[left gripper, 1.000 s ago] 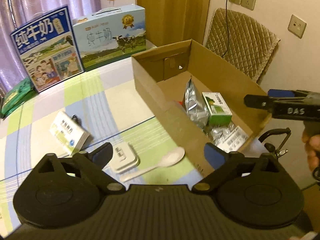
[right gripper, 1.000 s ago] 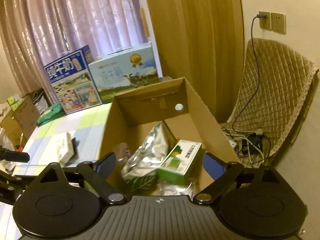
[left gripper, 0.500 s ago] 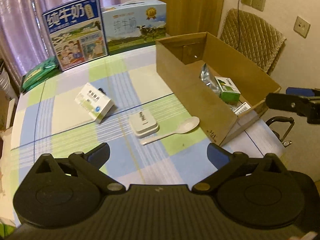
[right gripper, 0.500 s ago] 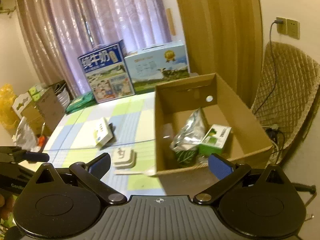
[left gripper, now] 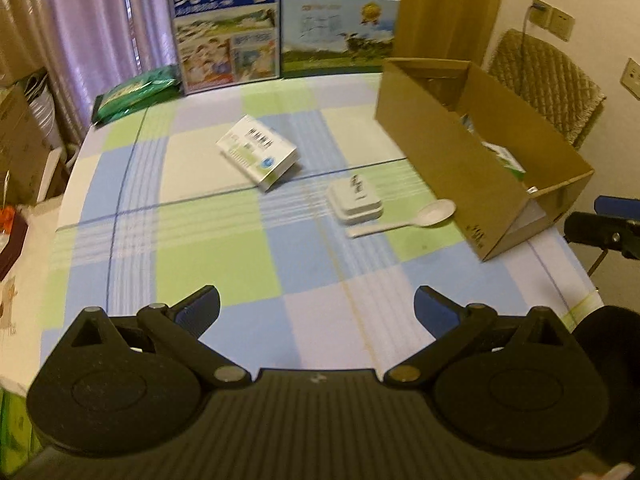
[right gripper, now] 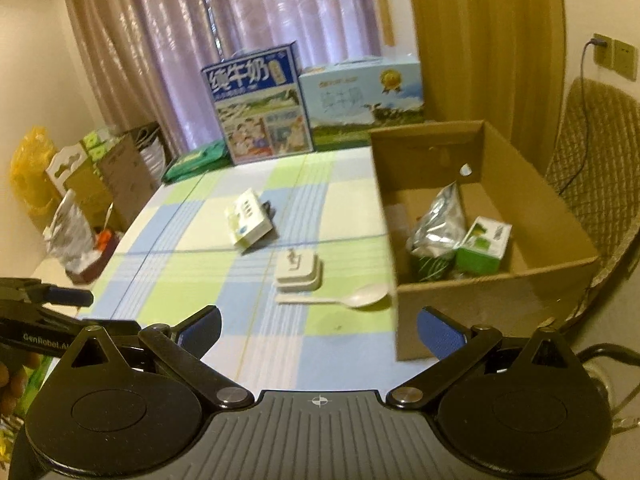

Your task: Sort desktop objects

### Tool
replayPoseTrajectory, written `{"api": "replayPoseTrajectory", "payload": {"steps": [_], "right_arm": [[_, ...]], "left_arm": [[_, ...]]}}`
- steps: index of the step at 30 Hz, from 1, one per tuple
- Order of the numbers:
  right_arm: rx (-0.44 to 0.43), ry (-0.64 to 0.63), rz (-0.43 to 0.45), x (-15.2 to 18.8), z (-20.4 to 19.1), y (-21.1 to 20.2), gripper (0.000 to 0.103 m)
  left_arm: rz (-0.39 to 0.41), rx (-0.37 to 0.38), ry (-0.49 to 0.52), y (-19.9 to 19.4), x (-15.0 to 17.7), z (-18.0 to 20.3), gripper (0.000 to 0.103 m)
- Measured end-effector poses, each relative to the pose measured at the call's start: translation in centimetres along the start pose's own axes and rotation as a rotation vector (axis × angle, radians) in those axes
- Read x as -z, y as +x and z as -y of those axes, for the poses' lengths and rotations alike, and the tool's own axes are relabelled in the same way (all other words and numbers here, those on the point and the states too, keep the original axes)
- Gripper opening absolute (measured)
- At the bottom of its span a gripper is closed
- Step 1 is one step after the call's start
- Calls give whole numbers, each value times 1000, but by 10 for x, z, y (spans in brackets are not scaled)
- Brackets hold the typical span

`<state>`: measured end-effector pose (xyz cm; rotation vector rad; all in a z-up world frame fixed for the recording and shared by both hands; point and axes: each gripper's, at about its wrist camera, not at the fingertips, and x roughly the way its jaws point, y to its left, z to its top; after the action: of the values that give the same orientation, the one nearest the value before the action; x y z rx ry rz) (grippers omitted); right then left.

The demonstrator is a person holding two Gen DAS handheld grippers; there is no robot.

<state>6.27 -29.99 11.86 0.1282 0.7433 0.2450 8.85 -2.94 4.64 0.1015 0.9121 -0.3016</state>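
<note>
We hold both tongs above the near edge of the checked surface (left gripper: 224,264), each with its blue pads spread wide and nothing between them: the left tongs (left gripper: 317,307) at 6 o'clock in their own view, the right tongs (right gripper: 319,327) likewise in theirs. In the left view the other tongs show only as a dark tip at 3 o'clock, beyond the surface edge. Three things lie loose on the cloth. A white medicine box (left gripper: 257,153) sits near the middle, tilted, barcode up. Toward 4 o'clock from it lies a small white stacked case (left gripper: 355,197), and just beside that, at its near side, a white spoon (left gripper: 404,219) with its bowl pointing at the carton (left gripper: 444,160). The open brown carton stands at 2 o'clock, close to the spoon's bowl; whether they touch we cannot tell. Inside it the right view shows a silver pouch (right gripper: 438,226) leaning against a green box (right gripper: 484,246). Two milk cartons (left gripper: 226,26) stand upright at 12 o'clock along the far edge.
</note>
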Motion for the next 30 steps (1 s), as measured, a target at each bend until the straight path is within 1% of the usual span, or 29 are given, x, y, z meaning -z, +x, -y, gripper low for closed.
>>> {"api": "replayPoseTrajectory", "payload": {"steps": [4,11,14,24,27,30], "right_arm": [[-3,-21,-20,8,-12,11,101],[-3,-34,-57,18,-21,28,101],[10,-35,-66,22,-23,36,101],[17,-19,-44,26,-29,65,101],[9,-44,-50,26,-31,72,101],[-7,-106,-72,28,-34,80,101]], "left_arm": [[-7,-11,-17,0,8,-13,102],[-19,1,-39,7,15,-25,102],[-26,5,-46,13,17,-29,102],[-47,13,-47,38,16,-39,101],[-51,21,-38,45,14,-41,101],[-57,32,-25,53,11,-42,101]]}}
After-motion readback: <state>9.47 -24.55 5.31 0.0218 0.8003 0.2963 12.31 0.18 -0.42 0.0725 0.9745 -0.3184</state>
